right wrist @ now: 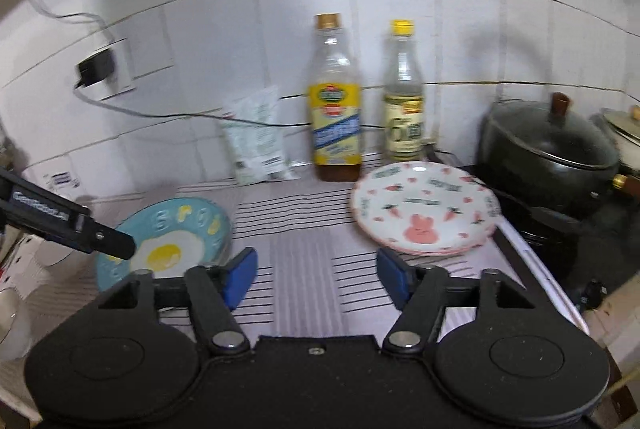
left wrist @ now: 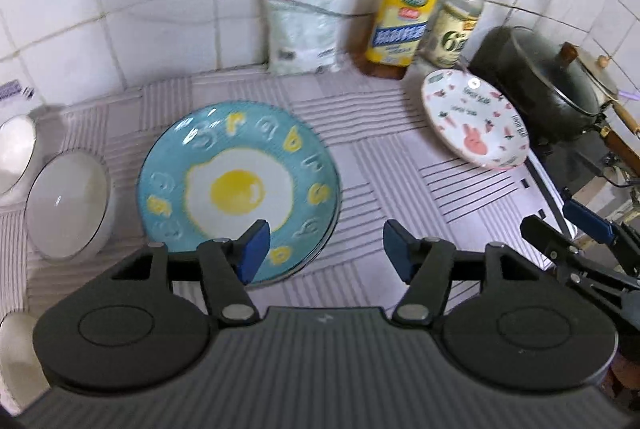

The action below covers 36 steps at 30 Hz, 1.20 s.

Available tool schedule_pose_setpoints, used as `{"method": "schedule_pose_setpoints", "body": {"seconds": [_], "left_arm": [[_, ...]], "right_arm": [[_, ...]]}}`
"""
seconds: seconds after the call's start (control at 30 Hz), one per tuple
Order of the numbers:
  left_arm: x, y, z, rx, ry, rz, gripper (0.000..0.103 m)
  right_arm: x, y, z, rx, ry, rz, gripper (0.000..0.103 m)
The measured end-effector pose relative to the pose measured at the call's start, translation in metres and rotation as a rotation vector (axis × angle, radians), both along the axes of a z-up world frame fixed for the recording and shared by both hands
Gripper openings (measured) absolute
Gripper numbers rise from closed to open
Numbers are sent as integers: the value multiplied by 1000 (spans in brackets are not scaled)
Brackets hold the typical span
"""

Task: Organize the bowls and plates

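While both pairs of jaws are standing apart with nothing between them, the left gripper (left wrist: 326, 247) is hovering over the striped mat (left wrist: 384, 165), the blue fried-egg plate (left wrist: 240, 185) lying at its eleven o'clock. Two white bowls (left wrist: 68, 205) are sitting at nine. The right gripper (right wrist: 316, 275) is facing the rabbit-print plate (right wrist: 426, 207) at one o'clock. Both plates look glazed, stiff, slippery and breakable; pinching each by its raised rim seems safest.

Bare striped surface (right wrist: 304, 253) lay open between the blue plate (right wrist: 176, 229) and rabbit plate (right wrist: 424, 209); bottles (right wrist: 335, 101) and a black pot (right wrist: 548, 149) blocked the back.
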State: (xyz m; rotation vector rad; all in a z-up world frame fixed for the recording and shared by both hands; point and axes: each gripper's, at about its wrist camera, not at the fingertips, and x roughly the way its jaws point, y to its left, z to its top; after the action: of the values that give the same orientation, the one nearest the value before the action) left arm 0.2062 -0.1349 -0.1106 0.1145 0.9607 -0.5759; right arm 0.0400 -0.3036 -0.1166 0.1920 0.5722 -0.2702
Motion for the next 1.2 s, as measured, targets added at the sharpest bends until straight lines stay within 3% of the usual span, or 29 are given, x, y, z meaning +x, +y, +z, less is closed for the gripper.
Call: {"method": "schedule_pose_setpoints", "body": {"seconds": [0.1, 0.3, 0.47, 0.6, 0.77, 0.97, 1.07, 1.2], "left_arm": [[-5, -11, -1, 9, -61, -44, 69], [-6, -25, -5, 1, -96, -83, 75], [0, -49, -15, 5, -94, -97, 78], [10, -77, -26, -6, -74, -121, 89], [31, -119, -37, -73, -33, -123, 92], [56, -178, -60, -43, -24, -84, 92], [69, -199, -73, -42, -8, -48, 91], [78, -220, -89, -37, -7, -39, 88]], "right_arm": [[-5, -8, -4, -2, -10, -38, 74], [-8, -20, -22, 4, -16, -82, 74], [-5, -26, -39, -100, -33, -103, 78], [9, -38, -53, -189, 32, -75, 79], [21, -77, -76, -129, -12, -104, 79], [28, -120, -105, 5, -124, -256, 79], [34, -133, -111, 110, -152, -274, 79], [45, -140, -114, 156, -155, -294, 79]]}}
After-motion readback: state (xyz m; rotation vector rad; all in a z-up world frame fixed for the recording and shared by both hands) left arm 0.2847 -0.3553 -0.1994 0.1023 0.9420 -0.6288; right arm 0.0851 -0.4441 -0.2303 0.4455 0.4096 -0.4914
